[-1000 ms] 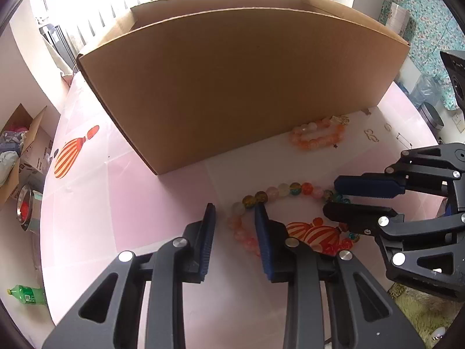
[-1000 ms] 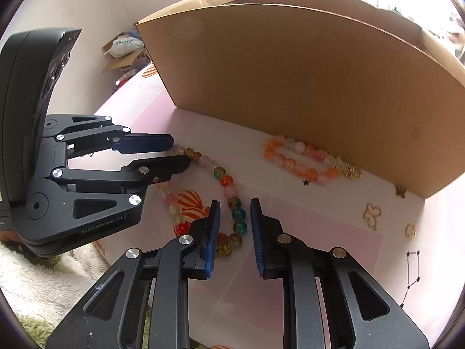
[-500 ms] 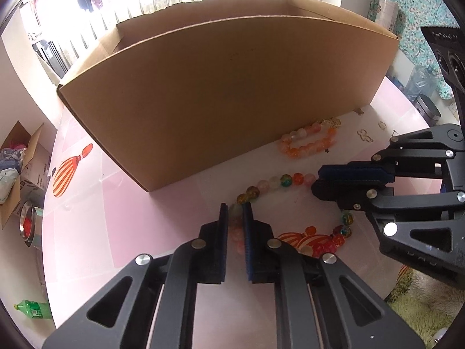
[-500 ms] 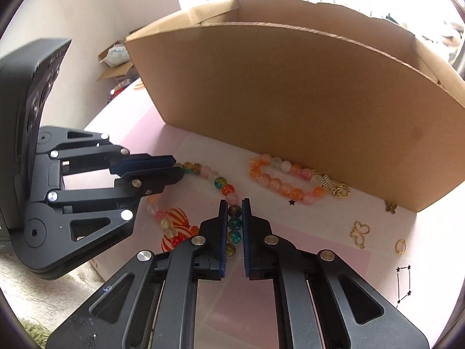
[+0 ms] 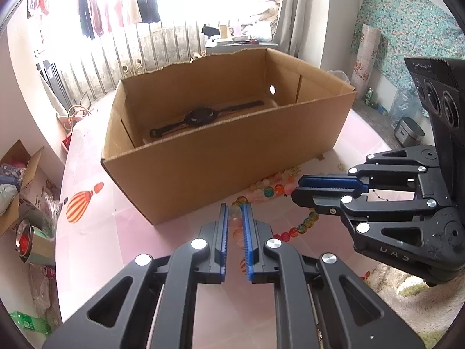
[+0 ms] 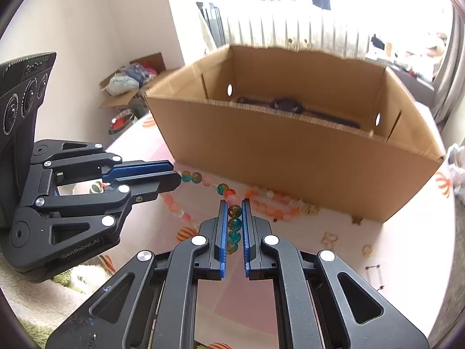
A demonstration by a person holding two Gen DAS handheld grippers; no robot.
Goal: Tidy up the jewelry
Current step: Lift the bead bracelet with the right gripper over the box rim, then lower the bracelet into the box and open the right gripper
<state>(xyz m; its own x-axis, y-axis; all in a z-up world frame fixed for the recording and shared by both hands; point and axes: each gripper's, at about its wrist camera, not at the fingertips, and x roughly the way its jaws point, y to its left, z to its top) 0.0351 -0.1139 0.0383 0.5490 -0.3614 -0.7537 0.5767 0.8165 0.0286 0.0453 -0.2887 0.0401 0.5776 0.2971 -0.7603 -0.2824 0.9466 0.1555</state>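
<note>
A long bead necklace (image 5: pixel 268 190) of pink, orange and teal beads is lifted off the pink table (image 5: pixel 96 232), stretched between both grippers. My left gripper (image 5: pixel 234 212) is shut on its pale pink beads. My right gripper (image 6: pixel 234 213) is shut on its teal and amber beads (image 6: pixel 234 226). In the left wrist view the right gripper (image 5: pixel 299 193) comes in from the right; in the right wrist view the left gripper (image 6: pixel 174 174) comes in from the left. The open cardboard box (image 5: pixel 232 157) stands just behind, with a black watch (image 5: pixel 200 116) on its floor.
A second bracelet (image 6: pixel 273 206) of orange and pink beads lies at the foot of the box. Small gold earrings (image 6: pixel 330 237) and a ring (image 6: pixel 366 250) lie on the table to the right. Cartons and a green bottle (image 5: pixel 27 324) sit on the floor at left.
Both grippers closed on the necklace and rose with it, pulling it up off the table. The inside of the box and the watch have come into view.
</note>
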